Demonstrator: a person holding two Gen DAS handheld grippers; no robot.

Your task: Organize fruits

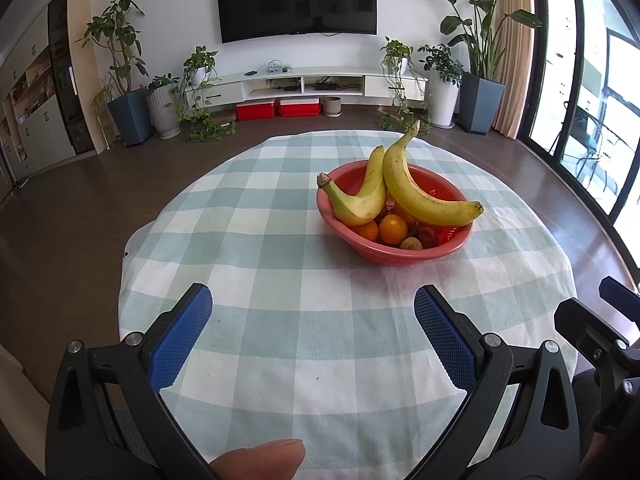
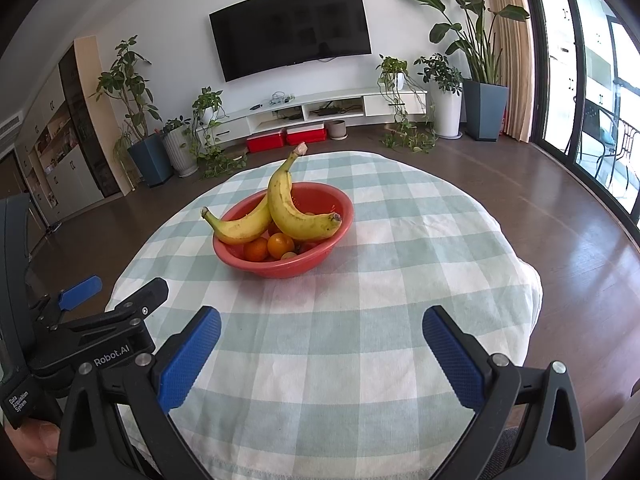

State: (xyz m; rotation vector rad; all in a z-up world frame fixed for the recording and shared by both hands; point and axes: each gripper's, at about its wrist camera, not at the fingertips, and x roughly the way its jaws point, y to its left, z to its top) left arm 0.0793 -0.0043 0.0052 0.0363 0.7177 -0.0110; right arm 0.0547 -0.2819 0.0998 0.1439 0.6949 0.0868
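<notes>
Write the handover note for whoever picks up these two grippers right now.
Left gripper: open, empty, above the near part of the checked tablecloth.
Right gripper: open, empty, beside it over the same cloth.
Red bowl stands further back on the table, apart from both grippers. Two bananas lie across the top, leaning on the rim; under them are oranges and a few smaller fruits I cannot identify.
Done: all fruit in view sits in the bowl; nothing lies loose on the cloth.
Left: probably nothing but a check for stray fruit out of view.
</notes>
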